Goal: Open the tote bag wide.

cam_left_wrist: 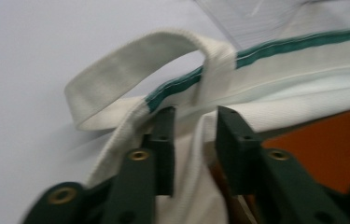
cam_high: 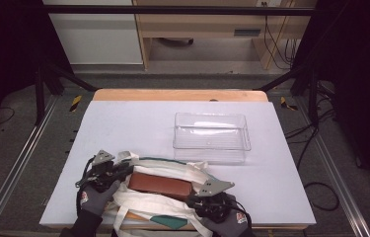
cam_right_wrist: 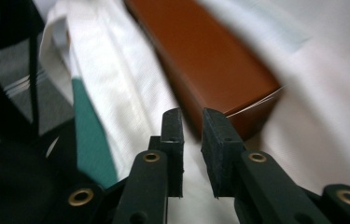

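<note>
Nearest the high camera, at the table's near edge: two gloved hands, each holding tongs, working a cream canvas tote bag with green trim. The bag lies flat on the white table, its mouth spread.

A reddish-brown rectangular box sits inside the bag's opening, lying flat, long side running left to right, between the two tongs.

Left tongs at the bag's left end. In the left gripper view the left tongs stand partly open, jaws astride a fold of cream fabric at the bag's rim; whether the pads actually pinch the cloth cannot be told. A cream webbing handle loop arches just beyond the jaws, the green trim running off to the right.

Right tongs at the bag's near right side. In the right gripper view the right tongs show a narrow gap between the jaws, over cream fabric, nothing visibly clamped. The brown box's corner lies just beyond the tips.

A clear plastic rectangular bin stands farther back on the table, right of centre, apart from the bag.
</note>
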The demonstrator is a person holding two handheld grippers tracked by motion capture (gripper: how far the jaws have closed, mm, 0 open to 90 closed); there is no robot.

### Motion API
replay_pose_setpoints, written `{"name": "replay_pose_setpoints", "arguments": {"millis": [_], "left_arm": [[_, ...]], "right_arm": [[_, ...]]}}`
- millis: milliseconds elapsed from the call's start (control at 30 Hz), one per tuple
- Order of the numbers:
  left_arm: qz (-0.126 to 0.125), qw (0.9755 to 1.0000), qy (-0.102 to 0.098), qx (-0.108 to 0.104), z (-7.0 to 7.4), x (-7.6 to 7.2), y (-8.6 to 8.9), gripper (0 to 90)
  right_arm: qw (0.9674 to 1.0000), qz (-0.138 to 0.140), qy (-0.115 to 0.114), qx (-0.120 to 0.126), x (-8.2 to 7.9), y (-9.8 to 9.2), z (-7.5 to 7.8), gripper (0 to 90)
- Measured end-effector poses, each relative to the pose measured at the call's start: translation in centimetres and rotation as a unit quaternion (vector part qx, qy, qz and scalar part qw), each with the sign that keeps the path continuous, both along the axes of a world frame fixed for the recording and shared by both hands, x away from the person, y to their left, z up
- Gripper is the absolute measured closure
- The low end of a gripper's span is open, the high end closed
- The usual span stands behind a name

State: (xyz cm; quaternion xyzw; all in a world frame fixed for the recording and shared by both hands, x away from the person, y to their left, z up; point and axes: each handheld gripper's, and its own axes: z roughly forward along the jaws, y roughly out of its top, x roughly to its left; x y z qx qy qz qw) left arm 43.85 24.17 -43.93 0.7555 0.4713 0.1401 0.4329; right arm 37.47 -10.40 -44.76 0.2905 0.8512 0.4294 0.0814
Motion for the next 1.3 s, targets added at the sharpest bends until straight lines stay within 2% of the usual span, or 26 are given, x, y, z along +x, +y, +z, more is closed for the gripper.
{"name": "replay_pose_setpoints", "arguments": {"millis": [33, 67, 100, 133, 167, 200, 233, 300, 367, 400, 433, 467, 500, 567, 667, 700, 733, 767, 833, 900, 933, 1133, 1300], "left_arm": [[0.004, 0.9999, -0.011, 0.004, 0.4, -0.5, 0.0, 62.5], [0.004, 0.9999, -0.011, 0.004, 0.4, -0.5, 0.0, 59.8], [0.008, 0.9992, -0.035, 0.015, 1.3, -1.4, 0.1, 60.0], [0.008, 0.9992, -0.035, 0.015, 1.3, -1.4, 0.1, 60.0], [0.008, 0.9985, -0.053, 0.01, 2.0, -2.3, 0.2, 62.7], [0.008, 0.9985, -0.053, 0.01, 2.0, -2.3, 0.2, 66.4], [0.002, 0.9982, -0.059, 0.012, 2.3, -2.8, 0.2, 70.4], [-0.032, 0.9976, -0.059, 0.017, 2.5, -4.6, -0.2, 78.5], [-0.058, 0.9959, -0.057, 0.042, 2.1, -5.9, -0.7, 84.8], [-0.058, 0.9959, -0.057, 0.042, 2.1, -5.9, -0.7, 86.4], [-0.083, 0.9936, -0.051, 0.057, 1.4, -6.7, -1.1, 88.3], [-0.083, 0.9936, -0.051, 0.057, 1.4, -6.7, -1.1, 89.1], [-0.097, 0.9916, -0.042, 0.074, 0.6, -7.0, -1.6, 89.5], [-0.11, 0.9898, -0.029, 0.087, -0.2, -6.9, -2.1, 89.6], [-0.116, 0.9882, -0.013, 0.099, -0.8, -6.7, -2.4, 89.7], [-0.115, 0.988, -0.005, 0.104, -1.0, -6.6, -2.4, 89.8], [-0.114, 0.9875, 0.011, 0.109, -1.3, -6.5, -2.5, 89.8], [-0.114, 0.9875, 0.011, 0.109, -1.3, -6.5, -2.5, 89.7], [-0.119, 0.9848, 0.03, 0.123, -1.8, -6.3, -2.6, 89.7], [-0.12, 0.9838, 0.031, 0.13, -1.9, -6.4, -2.8, 89.7], [-0.119, 0.9836, 0.03, 0.132, -1.9, -6.4, -2.8, 89.7], [-0.118, 0.9838, 0.029, 0.131, -2.0, -6.4, -2.8, 89.6], [-0.119, 0.9844, 0.028, 0.127, -1.9, -6.3, -2.7, 89.0]], "right_arm": [[0.9999, -0.005, -0.007, 0.006, 0.1, -0.3, 0.3, 76.8], [0.9998, -0.011, -0.009, 0.01, 0.3, -0.5, 0.7, 75.9], [0.9996, -0.018, -0.017, 0.014, 0.4, -0.8, 1.0, 75.6], [0.9996, -0.018, -0.017, 0.014, 0.4, -0.8, 1.0, 75.6], [0.9989, -0.029, -0.033, 0.017, 0.6, -1.3, 1.7, 76.1], [0.9989, -0.029, -0.033, 0.017, 0.6, -1.3, 1.7, 76.1], [0.998, -0.041, -0.045, 0.017, 0.9, -1.5, 2.0, 77.6], [0.9975, -0.049, -0.049, 0.015, 1.4, -1.7, 2.2, 79.0], [0.9973, -0.053, -0.049, 0.011, 1.9, -1.7, 2.3, 80.8], [0.9974, -0.053, -0.048, 0.008, 2.1, -1.5, 2.2, 82.3], [0.9975, -0.052, -0.048, 0.004, 2.3, -1.3, 2.2, 84.3], [0.9975, -0.052, -0.048, 0.004, 2.3, -1.3, 2.2, 84.3], [0.9979, -0.049, -0.041, -0.007, 2.7, -0.7, 1.9, 88.1], [0.9974, -0.054, -0.04, -0.025, 3.1, -0.1, 1.4, 90.0], [0.9961, -0.067, -0.042, -0.038, 3.5, 0.1, 1.1, 90.0], [0.9946, -0.084, -0.042, -0.045, 4.2, 0.0, 1.0, 90.0], [0.994, -0.089, -0.042, -0.047, 4.4, -0.1, 0.9, 90.0], [0.9934, -0.096, -0.039, -0.05, 4.7, -0.2, 0.8, 90.0], [0.9928, -0.101, -0.039, -0.052, 5.1, -0.3, 0.5, 90.0], [0.992, -0.106, -0.032, -0.061, 5.6, -0.4, -0.1, 90.0], [0.9917, -0.106, -0.03, -0.067, 5.8, -0.4, -0.3, 90.0], [0.9928, -0.102, -0.01, -0.061, 6.5, -0.7, -1.9, 90.0], [0.9927, -0.102, -0.011, -0.062, 6.5, -0.7, -2.0, 90.0]]}}
